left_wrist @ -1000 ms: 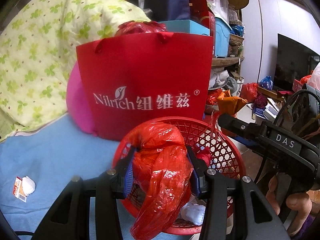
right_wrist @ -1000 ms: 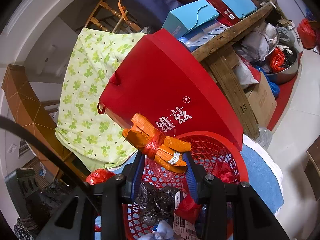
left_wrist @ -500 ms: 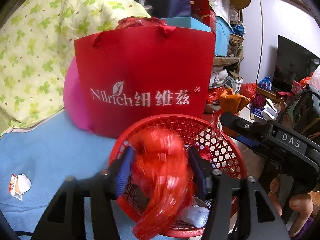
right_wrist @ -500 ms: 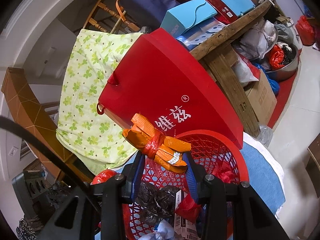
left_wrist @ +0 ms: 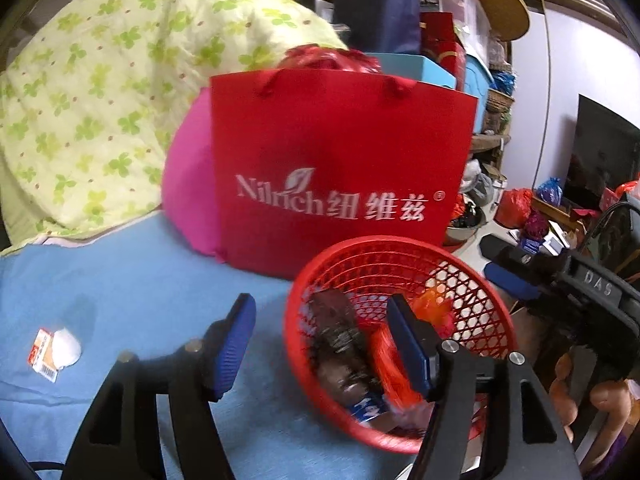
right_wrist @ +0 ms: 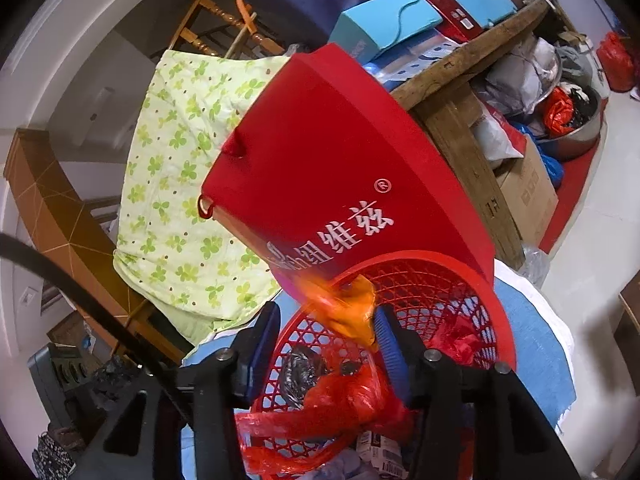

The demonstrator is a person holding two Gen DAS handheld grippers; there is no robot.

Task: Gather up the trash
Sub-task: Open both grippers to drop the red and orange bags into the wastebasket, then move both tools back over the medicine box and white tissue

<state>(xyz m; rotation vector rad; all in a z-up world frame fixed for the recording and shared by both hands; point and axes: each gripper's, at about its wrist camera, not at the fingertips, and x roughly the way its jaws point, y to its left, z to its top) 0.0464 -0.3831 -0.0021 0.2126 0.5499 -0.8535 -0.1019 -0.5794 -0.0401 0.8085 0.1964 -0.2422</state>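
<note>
Red basket (left_wrist: 472, 272) filling: both claws opening, left gripper (left_wrist: 320, 344) empty, right gripper (right_wrist: 324, 336) shedding orange wrapper (right_wrist: 348, 304); white scrap (left_wrist: 56, 350) left of basket uncollected

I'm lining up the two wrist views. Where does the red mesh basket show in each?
Left wrist: red mesh basket sits lower right of centre, on the blue cloth.
Right wrist: red mesh basket fills the bottom centre.
Shared landmark: the red Nilrich gift bag stands just behind it.
</note>
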